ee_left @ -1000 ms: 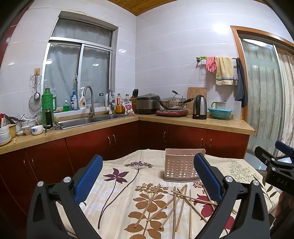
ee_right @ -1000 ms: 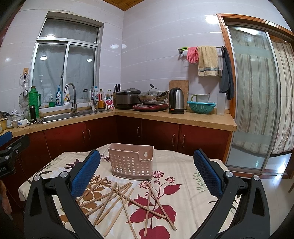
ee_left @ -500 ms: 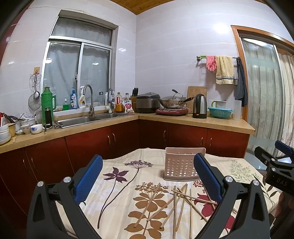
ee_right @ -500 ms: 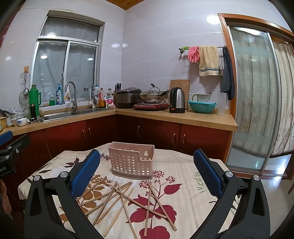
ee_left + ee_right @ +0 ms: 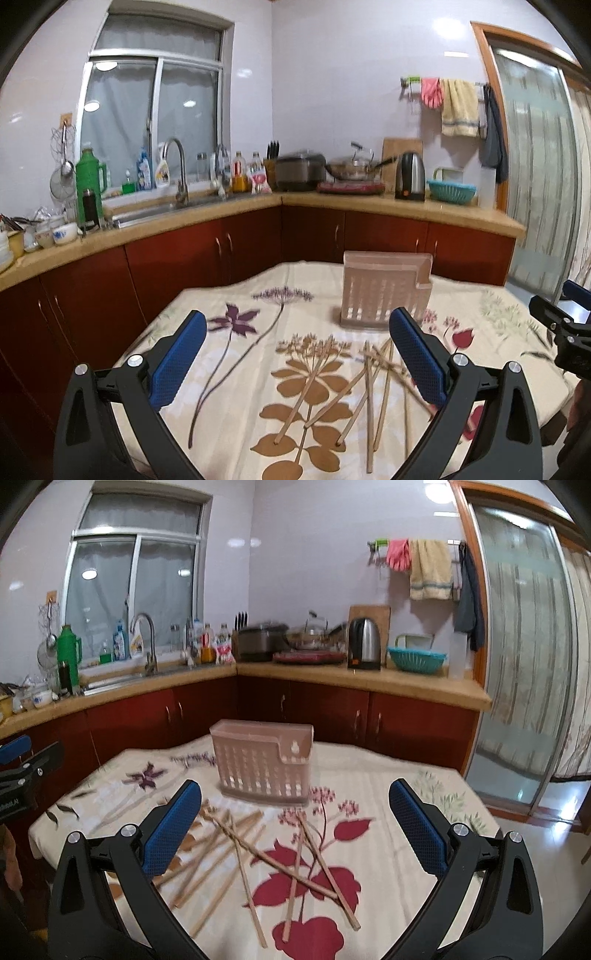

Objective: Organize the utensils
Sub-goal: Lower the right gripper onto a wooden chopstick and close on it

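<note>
The floral-clothed tabletop (image 5: pixel 388 794) carries everything you need. Your pink slotted utensil basket (image 5: pixel 264 766) stands at twelve o'clock from your right hand-held gripper (image 5: pixel 293 814), one o'clock from your left hand-held gripper (image 5: pixel 295 345). Both are spread wide, holding nothing. Wooden chopsticks (image 5: pixel 291 862) lie scattered, crossing, between the fingers.

basket (image 5: pixel 264 766) behind chopsticks (image 5: pixel 266 853), open tablecloth (image 5: pixel 388 805) right

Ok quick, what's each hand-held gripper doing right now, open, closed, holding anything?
Left hand-held gripper: open, holding nothing, above the chopsticks.
Right hand-held gripper: open, holding nothing, above the chopsticks, short of the basket.
</note>
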